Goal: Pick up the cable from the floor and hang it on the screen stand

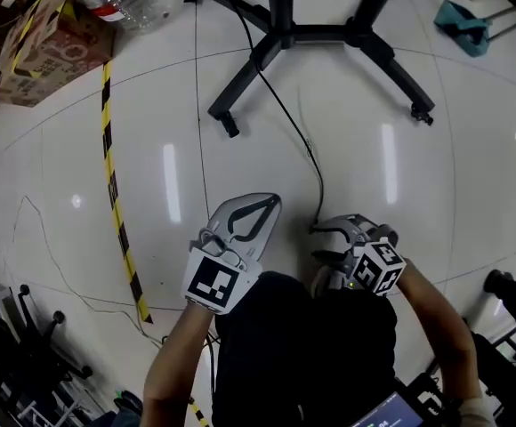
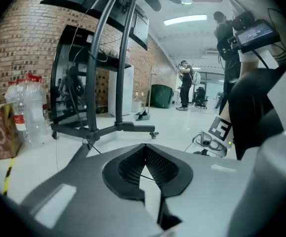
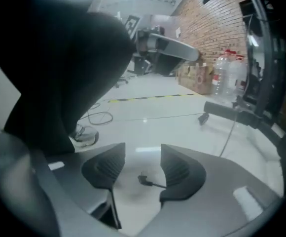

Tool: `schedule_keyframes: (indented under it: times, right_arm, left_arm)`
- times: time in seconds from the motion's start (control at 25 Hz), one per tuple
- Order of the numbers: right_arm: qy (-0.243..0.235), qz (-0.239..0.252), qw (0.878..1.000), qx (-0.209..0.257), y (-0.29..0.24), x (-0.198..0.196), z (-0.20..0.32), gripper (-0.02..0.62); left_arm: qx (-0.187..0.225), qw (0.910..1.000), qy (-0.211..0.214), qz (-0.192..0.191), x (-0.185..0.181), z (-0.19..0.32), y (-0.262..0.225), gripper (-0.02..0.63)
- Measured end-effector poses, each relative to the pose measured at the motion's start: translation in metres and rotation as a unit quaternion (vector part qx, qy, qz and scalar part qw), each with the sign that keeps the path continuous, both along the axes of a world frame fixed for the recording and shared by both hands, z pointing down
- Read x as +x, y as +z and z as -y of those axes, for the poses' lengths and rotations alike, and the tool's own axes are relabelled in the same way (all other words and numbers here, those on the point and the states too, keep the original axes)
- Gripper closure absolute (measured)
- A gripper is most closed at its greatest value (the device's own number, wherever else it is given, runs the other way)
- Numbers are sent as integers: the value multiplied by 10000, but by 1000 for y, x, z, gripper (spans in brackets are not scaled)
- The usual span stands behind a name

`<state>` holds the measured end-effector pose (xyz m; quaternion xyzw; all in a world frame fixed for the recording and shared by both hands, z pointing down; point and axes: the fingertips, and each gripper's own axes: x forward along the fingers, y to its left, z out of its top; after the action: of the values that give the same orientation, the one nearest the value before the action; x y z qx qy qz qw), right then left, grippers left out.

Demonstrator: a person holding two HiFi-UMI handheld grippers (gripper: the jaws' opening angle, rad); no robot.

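The right gripper (image 3: 143, 171) hangs low over the white floor (image 1: 391, 149) with its jaws apart. Only its own view shows what lies in the gap: the plug end of the cable (image 3: 144, 180), flat on the tiles and touched by neither pad, with its lead slipping out of sight behind one pad. In the head view that plug is too small to make out, and the cable reads only as a thin dark line ending just beside this gripper. The person's dark clothing blocks the left part of the right gripper view. The left gripper (image 2: 145, 149), beside it, has its jaws closed tip to tip on nothing, which its own view makes plain. Farther off, the cable runs across the floor to the black base of the screen stand (image 1: 320, 34). The head view cuts the stand off above the base, while the left gripper view shows its posts rising to a dark screen. Yellow-black tape (image 1: 111, 176) runs towards a cardboard box (image 1: 49, 43).
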<state>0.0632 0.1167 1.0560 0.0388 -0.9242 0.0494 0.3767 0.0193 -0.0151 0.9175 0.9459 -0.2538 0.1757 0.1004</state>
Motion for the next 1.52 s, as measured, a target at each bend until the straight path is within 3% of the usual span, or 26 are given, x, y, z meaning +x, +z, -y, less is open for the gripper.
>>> schedule_keyframes:
  times: [0.12, 0.24, 0.36, 0.44, 0.56, 0.64, 0.72, 0.8, 0.92, 1.08, 1.16, 1.32, 1.52]
  right_arm:
    - [-574, -366, 9975, 194, 58, -1, -6, 362]
    - [-635, -334, 9974, 65, 90, 0, -8, 351]
    - [-699, -469, 9959, 327, 106, -2, 0, 353]
    - [-1012, -786, 9893, 704, 121, 0, -6, 358]
    - [-1443, -1089, 9760, 1216, 136, -2, -15, 492]
    - [-1033, -935, 9862, 896, 130, -8, -11, 504]
    - [-79, -463, 9984, 307, 114, -11, 10, 508]
    - [937, 342, 9947, -247, 86, -14, 41, 508]
    - [2002, 1781, 9585, -973, 27, -19, 82, 508]
    - [2741, 3350, 8782, -2035, -49, -12, 120, 509]
    - [2875, 3816, 8477, -2303, -87, -9, 129, 509]
    - [2891, 4240, 8201, -2530, -172, -4, 138, 509]
    - [2967, 4489, 7906, -2922, -293, 1, 143, 511]
  left_arm:
    - [-352, 9983, -364, -284, -7, 19, 49, 582]
    - [-436, 9986, -177, -226, -2, 24, 96, 486]
    - [-628, 9980, 31, 49, 7, 8, 138, 489]
    - [-839, 9963, 26, 163, 8, -8, 157, 517]
    - [-1099, 9937, 40, 227, 0, -34, 188, 534]
    - [-1208, 9924, 41, 246, -9, -47, 212, 543]
    - [-1191, 9927, -60, 181, -8, -36, 195, 549]
    - [-1079, 9940, -162, 96, -7, -21, 175, 552]
    - [-924, 9954, -260, -39, -11, -8, 162, 554]
    - [-567, 9976, -349, -183, -17, 6, 130, 561]
    - [-422, 9982, -352, -249, -20, 8, 107, 560]
    - [-491, 9965, -561, -388, -22, 8, 38, 561]
    - [-507, 9957, -536, -559, -10, 4, -89, 569]
